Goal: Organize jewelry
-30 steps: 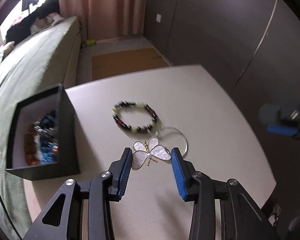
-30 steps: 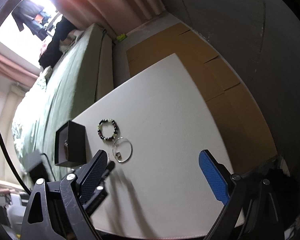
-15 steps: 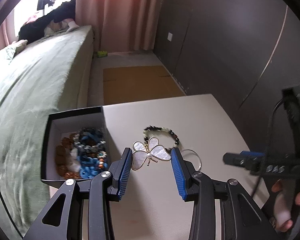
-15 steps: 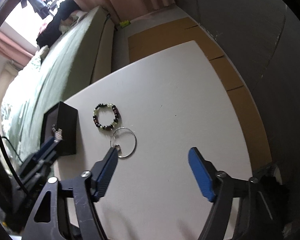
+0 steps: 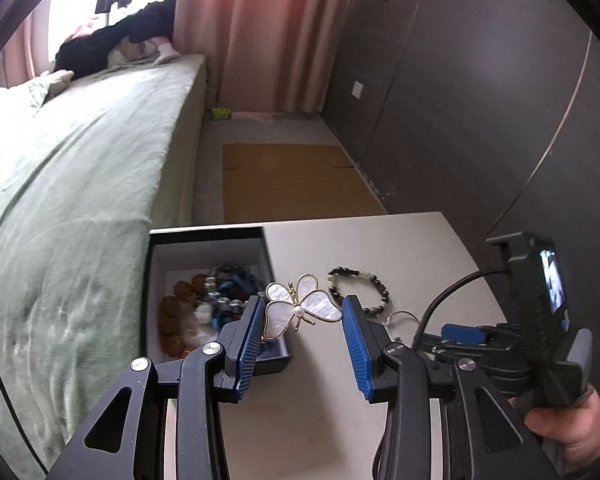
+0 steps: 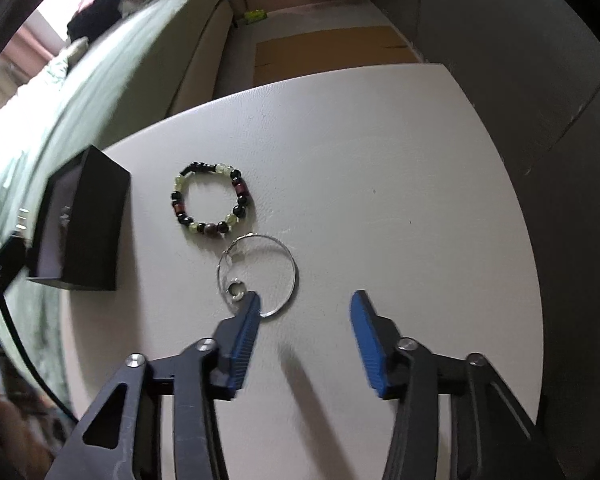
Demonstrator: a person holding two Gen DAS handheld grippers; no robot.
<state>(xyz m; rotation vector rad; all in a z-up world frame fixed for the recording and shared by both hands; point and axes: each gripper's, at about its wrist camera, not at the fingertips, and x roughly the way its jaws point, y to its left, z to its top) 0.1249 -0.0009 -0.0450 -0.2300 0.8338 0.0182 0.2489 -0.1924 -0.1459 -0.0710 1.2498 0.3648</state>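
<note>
The left gripper [image 5: 303,330] holds a butterfly brooch [image 5: 300,307] between its blue pads, wings spread across from pad to pad, and it hangs over the near right corner of the open black box [image 5: 274,354], where other jewelry already lies. So the box is just to the left of and below the brooch, and I judge a short move to the left will bring it over the opening. The right gripper [image 6: 305,322] has just been closing its jaws, but they are half apart with nothing between them. Its left pad lies over the near edge of a thin wire hoop [image 6: 258,276] on the table. A beaded bracelet [image 6: 211,201] lies just beyond the hoop. The white table [image 6: 380,160] stands beside a green bed [image 5: 80,168], with a dark wall on the right.
</note>
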